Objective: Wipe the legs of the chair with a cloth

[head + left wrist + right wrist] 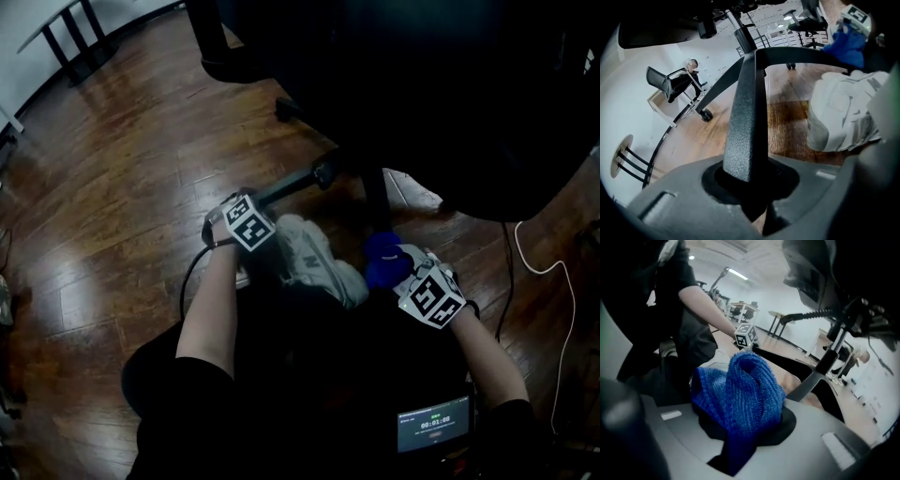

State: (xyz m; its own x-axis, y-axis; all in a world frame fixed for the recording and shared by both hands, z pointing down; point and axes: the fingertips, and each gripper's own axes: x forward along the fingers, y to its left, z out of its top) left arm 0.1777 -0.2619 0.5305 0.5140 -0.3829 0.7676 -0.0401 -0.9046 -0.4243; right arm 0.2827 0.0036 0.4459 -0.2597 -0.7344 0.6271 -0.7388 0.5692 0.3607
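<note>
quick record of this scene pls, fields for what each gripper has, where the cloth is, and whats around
left gripper: jaws closed on a black chair leg
right gripper: jaws closed on a bunched blue cloth
cloth position: near the chair's centre column; contact with a leg cannot be told
between the grippers: pale shoe
floor: dark wood planks

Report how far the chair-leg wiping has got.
Done: cloth picked up; the right gripper is shut on the blue cloth. In hand: the left gripper clamps one chair leg, cloth held beside the chair's column. Left: the wiping itself; which legs are already clean cannot be told.
</note>
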